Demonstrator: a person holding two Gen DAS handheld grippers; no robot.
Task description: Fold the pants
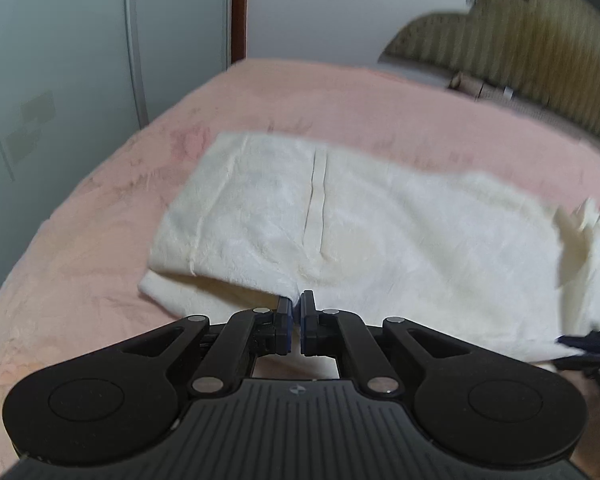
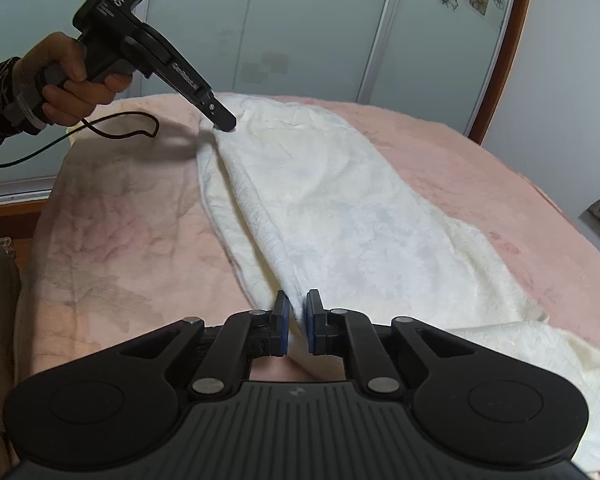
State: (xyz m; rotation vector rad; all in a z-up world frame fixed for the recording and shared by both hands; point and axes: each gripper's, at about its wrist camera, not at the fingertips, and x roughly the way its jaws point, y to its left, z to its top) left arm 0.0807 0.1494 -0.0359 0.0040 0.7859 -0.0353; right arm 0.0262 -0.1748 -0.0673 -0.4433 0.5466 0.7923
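The cream-white pants (image 1: 340, 232) lie across a pink blanket (image 1: 100, 240), one leg lifted and folded over the other. My left gripper (image 1: 298, 304) is shut on the near edge of the upper layer, by the crotch seam. In the right wrist view the pants (image 2: 332, 216) run away from me as a long strip. My right gripper (image 2: 297, 308) is shut on the near fabric edge, which passes between its blue pads. The left gripper also shows in the right wrist view (image 2: 226, 126), pinching the far corner of the pants, held by a hand (image 2: 72, 88).
The pink blanket (image 2: 120, 220) covers a bed. Pale wardrobe doors (image 1: 60, 60) stand behind it, with a brown frame (image 1: 239, 8). An olive ribbed cushion (image 1: 540, 60) sits at the far right. A thin black cable (image 2: 120, 128) hangs from the left gripper over the blanket.
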